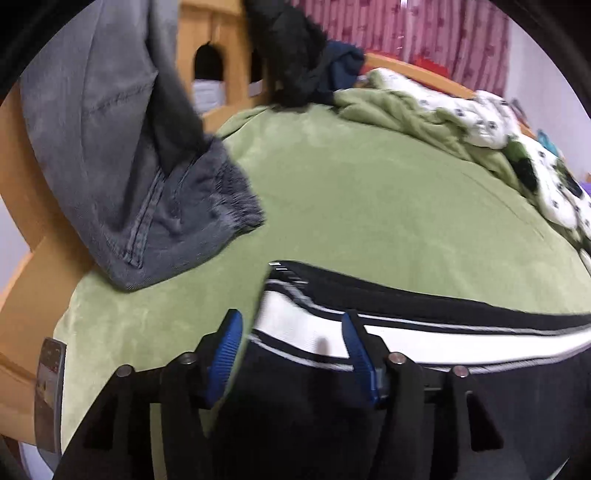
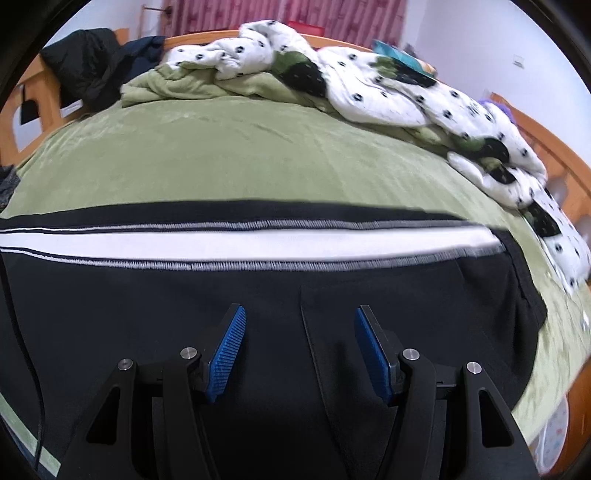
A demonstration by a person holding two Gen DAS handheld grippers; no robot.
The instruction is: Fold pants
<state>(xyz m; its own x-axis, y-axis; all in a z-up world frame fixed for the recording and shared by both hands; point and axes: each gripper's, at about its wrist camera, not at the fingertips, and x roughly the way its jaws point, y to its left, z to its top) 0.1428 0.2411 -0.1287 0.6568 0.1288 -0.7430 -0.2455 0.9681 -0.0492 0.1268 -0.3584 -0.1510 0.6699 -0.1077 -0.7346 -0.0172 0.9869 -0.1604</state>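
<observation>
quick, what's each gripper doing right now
Left gripper: open, holding nothing, above the hem end of the black pants.
Right gripper: open, holding nothing, over the black pants.

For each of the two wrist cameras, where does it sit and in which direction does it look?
Left wrist view: on the left gripper, jaws open over the end of the black pants with a white side stripe, looking across the green bed cover toward hanging grey jeans.
Right wrist view: on the right gripper, jaws open above the black pants, facing the white dotted quilt.
Shared: pants, bed cover, quilt, pink curtain.
</observation>
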